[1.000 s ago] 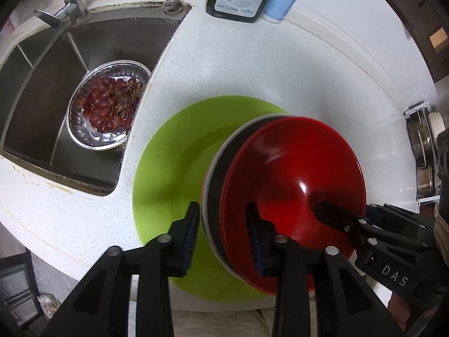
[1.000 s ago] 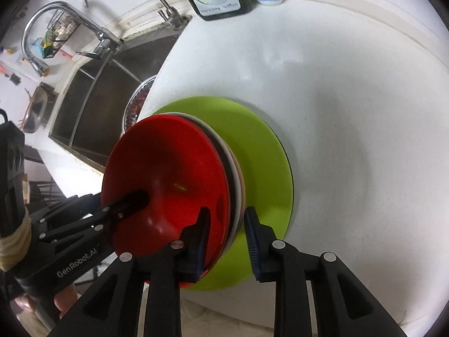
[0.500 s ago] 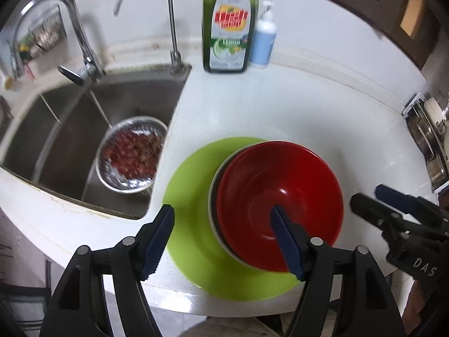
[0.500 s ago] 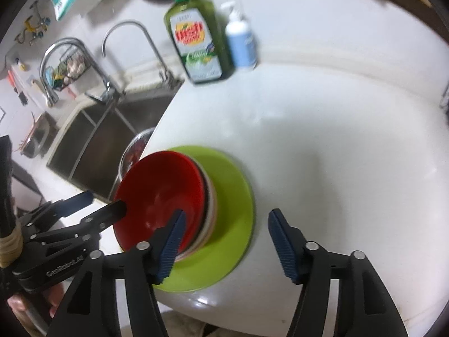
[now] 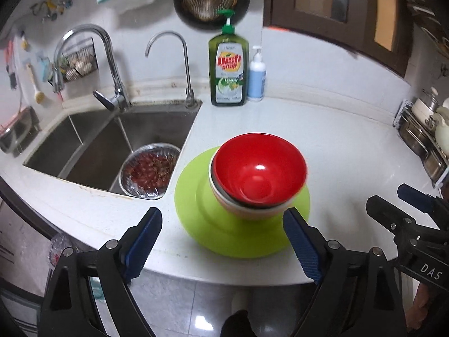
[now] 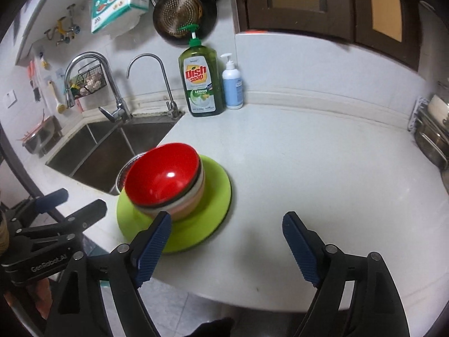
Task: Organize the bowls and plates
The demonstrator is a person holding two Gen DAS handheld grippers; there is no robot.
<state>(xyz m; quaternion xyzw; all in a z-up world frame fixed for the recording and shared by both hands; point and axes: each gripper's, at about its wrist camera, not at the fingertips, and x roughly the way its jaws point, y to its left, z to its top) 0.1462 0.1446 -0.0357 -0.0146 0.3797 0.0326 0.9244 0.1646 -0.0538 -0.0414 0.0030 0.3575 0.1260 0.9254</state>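
A red bowl (image 5: 259, 170) (image 6: 162, 174) tops a stack of nested bowls (image 5: 252, 210) (image 6: 188, 202) standing on a lime green plate (image 5: 204, 224) (image 6: 216, 196) near the counter's front edge. My left gripper (image 5: 224, 241) hangs wide open in front of the stack, fingers apart on either side of the plate, touching nothing. My right gripper (image 6: 227, 243) is also wide open, pulled back over the counter edge to the right of the plate. Each gripper shows in the other's view, the right gripper (image 5: 393, 205) and the left gripper (image 6: 75, 202).
A steel sink (image 5: 92, 143) holds a metal colander of grapes (image 5: 150, 170) left of the plate. A green dish soap bottle (image 5: 228, 67) and a white pump bottle (image 5: 256, 77) stand at the back. A rack with pots (image 5: 426, 129) sits at the right.
Both grippers let go of the red bowl's rim, opened wide and drew back and up from the stack. The bowls now rest on the green plate.
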